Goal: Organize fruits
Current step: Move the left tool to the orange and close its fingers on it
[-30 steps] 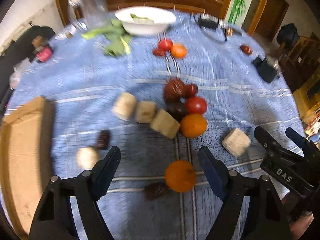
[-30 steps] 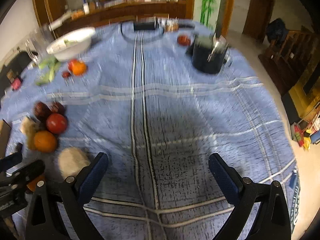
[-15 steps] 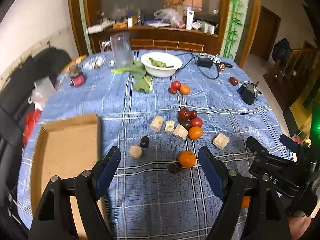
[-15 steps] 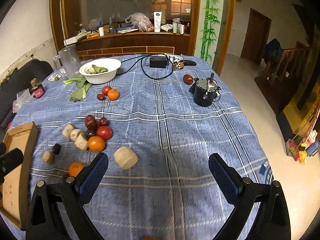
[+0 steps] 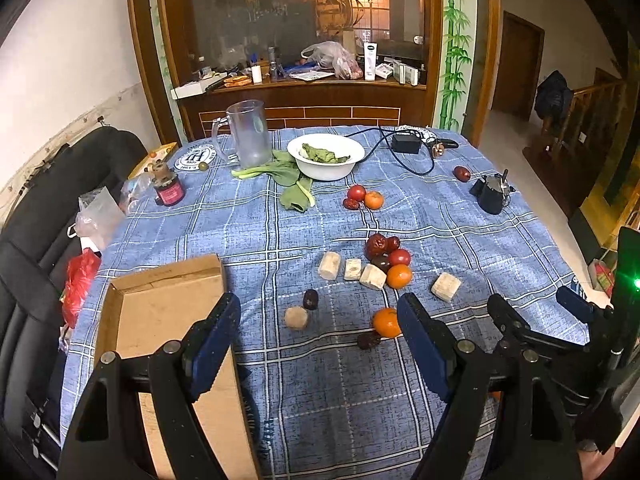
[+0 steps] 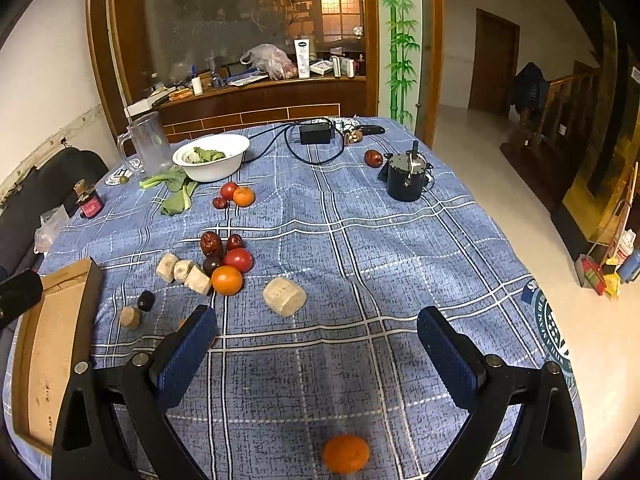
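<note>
Grippers (image 5: 318, 340) raised; oranges (image 5: 386, 322) now four.

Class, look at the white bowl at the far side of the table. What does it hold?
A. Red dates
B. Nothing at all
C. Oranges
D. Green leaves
D: the white bowl holds green leaves, while the oranges and red fruit lie on the blue checked tablecloth in front of it.

A blue plaid cloth (image 5: 248, 232) is seen, with orange tangerines (image 5: 399, 276), red tomatoes (image 5: 399, 257), a white bowl (image 5: 326, 170).
</note>
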Demonstrator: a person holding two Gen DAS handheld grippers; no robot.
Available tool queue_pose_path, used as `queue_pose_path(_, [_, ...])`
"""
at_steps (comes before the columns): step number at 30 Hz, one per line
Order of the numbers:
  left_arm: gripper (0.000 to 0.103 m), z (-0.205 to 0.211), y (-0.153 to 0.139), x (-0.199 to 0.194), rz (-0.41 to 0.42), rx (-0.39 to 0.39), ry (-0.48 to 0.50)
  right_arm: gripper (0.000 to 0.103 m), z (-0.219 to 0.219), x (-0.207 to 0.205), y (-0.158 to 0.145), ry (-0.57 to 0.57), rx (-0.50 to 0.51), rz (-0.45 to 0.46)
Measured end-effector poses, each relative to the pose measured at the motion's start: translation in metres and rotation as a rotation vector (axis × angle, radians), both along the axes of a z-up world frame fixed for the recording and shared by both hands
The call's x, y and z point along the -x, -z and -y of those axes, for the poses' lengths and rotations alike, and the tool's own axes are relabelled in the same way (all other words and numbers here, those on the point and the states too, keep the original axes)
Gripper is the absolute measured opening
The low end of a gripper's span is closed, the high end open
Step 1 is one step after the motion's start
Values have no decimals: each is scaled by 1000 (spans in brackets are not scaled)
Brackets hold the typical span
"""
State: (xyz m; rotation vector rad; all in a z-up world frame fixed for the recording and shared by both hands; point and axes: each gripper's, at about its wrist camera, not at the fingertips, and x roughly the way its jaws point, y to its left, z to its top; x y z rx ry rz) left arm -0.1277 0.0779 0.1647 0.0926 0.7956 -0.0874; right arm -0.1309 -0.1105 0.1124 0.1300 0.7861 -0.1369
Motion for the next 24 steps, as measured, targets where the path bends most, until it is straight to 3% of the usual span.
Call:
queue_pose_path(5, [80,-1,4,1,-18,4,9,102,-7,6,0,-12,35,12])
queue_pose_path(24, [80,-3,22,4,-86,27,19,102,-5,15,19,-34,-31,-89])
